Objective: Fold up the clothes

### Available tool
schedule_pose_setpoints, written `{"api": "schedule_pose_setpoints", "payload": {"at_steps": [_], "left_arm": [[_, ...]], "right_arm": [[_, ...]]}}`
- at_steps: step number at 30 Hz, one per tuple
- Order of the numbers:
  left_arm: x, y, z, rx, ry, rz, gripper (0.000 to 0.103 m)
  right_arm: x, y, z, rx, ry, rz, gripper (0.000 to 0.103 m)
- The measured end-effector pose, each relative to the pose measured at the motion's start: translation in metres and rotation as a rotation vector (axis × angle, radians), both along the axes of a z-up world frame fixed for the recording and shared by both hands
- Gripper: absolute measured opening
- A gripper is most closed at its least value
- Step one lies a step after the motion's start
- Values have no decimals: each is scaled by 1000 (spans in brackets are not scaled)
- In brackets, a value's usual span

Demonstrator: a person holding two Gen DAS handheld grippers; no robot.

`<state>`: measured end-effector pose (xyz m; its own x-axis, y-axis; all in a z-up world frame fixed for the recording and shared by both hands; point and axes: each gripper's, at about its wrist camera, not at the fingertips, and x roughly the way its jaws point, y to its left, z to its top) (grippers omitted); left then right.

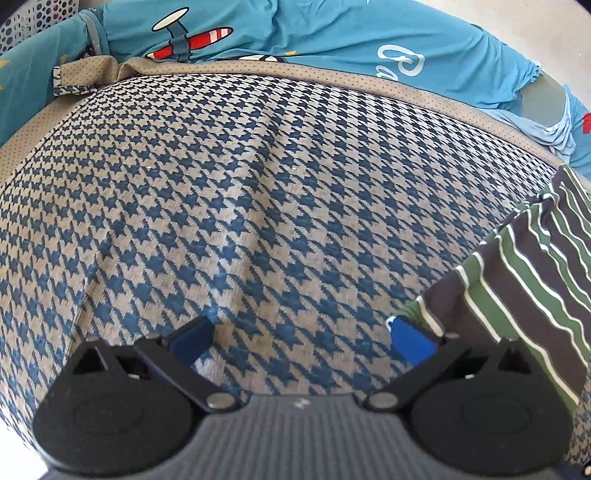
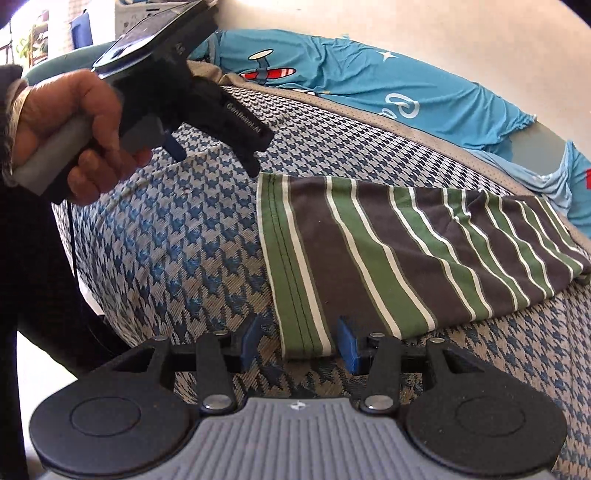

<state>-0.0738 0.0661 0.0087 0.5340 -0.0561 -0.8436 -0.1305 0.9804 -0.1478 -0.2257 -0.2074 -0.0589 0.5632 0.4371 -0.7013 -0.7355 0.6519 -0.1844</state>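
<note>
Jaws of your left gripper (image 1: 301, 338) gape wide over the houndstooth cover (image 1: 229, 206); your right gripper (image 2: 299, 345) spreads around the striped garment (image 2: 406, 254) hem, unclamped.

Surface: houndstooth cover (image 1: 258, 206), blue on tan, with a tan dotted border (image 1: 369, 79) along its far edge. Plain pale wall (image 2: 406, 22) behind. Far left background in right wrist view: blue bin (image 2: 79, 27), green plant (image 2: 27, 44); both small, blurred.
</note>
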Motion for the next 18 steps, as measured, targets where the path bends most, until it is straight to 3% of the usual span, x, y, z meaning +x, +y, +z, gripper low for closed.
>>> {"api": "schedule_pose_setpoints", "payload": {"at_steps": [5, 12, 15, 18], "left_arm": [[-6, -4, 3, -89, 1, -34, 103], [-10, -9, 6, -199, 3, -77, 103], [-9, -11, 5, -210, 5, -87, 103], [-8, -12, 4, -212, 7, -82, 103]], "right_arm": [[-9, 7, -11, -85, -83, 33, 44], [-6, 7, -11, -88, -97, 36, 44], [-5, 6, -11, -80, -92, 35, 43], [1, 4, -9, -62, -81, 8, 32]]}}
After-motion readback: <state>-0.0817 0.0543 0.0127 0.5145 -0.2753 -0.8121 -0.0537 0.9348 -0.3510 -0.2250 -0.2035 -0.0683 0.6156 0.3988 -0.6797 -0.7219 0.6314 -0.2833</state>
